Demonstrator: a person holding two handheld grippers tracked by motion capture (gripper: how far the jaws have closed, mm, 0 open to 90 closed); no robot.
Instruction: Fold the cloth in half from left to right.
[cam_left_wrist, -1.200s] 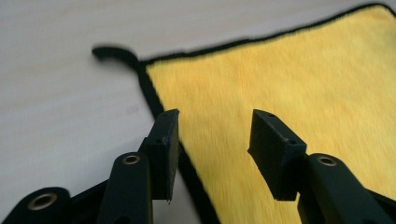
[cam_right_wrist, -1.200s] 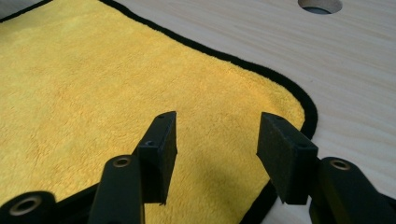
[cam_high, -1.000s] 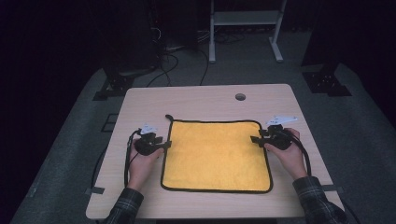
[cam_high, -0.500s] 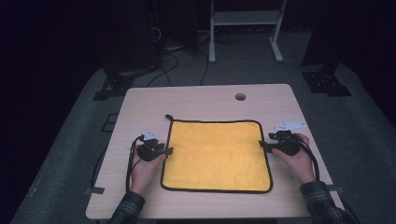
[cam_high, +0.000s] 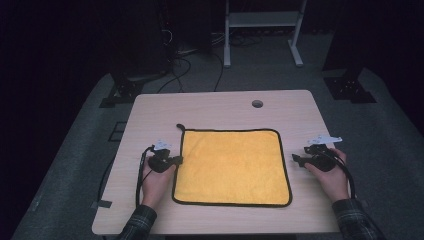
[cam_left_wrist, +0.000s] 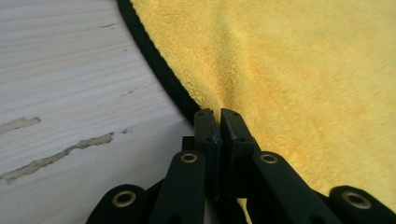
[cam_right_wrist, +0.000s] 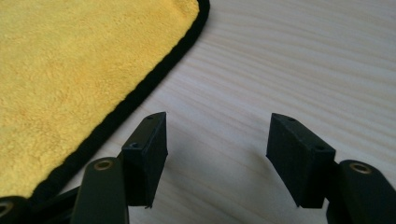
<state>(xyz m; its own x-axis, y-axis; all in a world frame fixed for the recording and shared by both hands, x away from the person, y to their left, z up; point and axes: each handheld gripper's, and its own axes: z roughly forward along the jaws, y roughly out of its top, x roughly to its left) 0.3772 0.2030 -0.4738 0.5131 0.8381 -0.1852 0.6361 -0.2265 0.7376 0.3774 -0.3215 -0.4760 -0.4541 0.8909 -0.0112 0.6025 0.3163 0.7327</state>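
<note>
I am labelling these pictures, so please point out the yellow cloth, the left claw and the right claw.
yellow cloth (cam_high: 232, 165), high view, middle of its yellow surface.
left claw (cam_left_wrist: 219, 116), left gripper view, tips of its shut jaws on the cloth's black hem.
right claw (cam_right_wrist: 217, 135), right gripper view, gap between its open jaws.

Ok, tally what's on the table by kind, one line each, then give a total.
Yellow cloth with black edging: 1
Handheld tongs: 2, the left tongs shut on the cloth's edge, the right tongs open over bare wood beside it
Total: 3
</note>
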